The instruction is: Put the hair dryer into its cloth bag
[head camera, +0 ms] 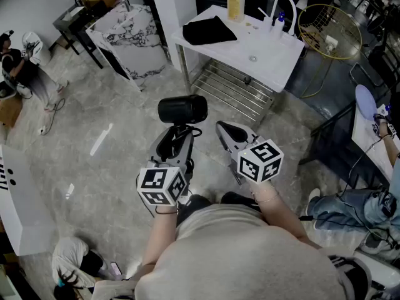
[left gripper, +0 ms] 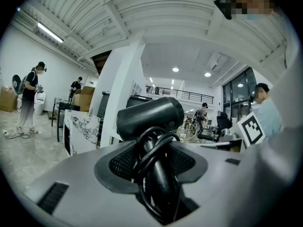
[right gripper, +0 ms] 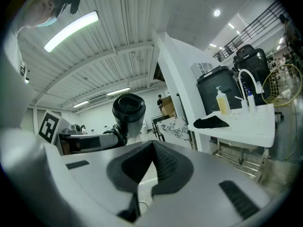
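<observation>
A: Between the jaws of the left hand-held gripper (head camera: 175, 144), what is sitting?

B: The hair dryer (head camera: 182, 109) is sitting there, handle pointing down and its black barrel lying across the top. The jaws are clamping on the handle, and the black cord (left gripper: 150, 151) is looping around it.

A: What is the right hand-held gripper (head camera: 230, 130) doing?

B: It is hovering just beside the left one, its jaws pressing together with nothing between them.

A: And where is the cloth bag (head camera: 208, 30) lying?

B: It is lying flat on the white surface (head camera: 262, 52), well apart from both grippers and the dryer. A soap bottle (head camera: 235, 2) is standing just behind it, and a white faucet (head camera: 282, 11) is arching up near the far edge.
</observation>
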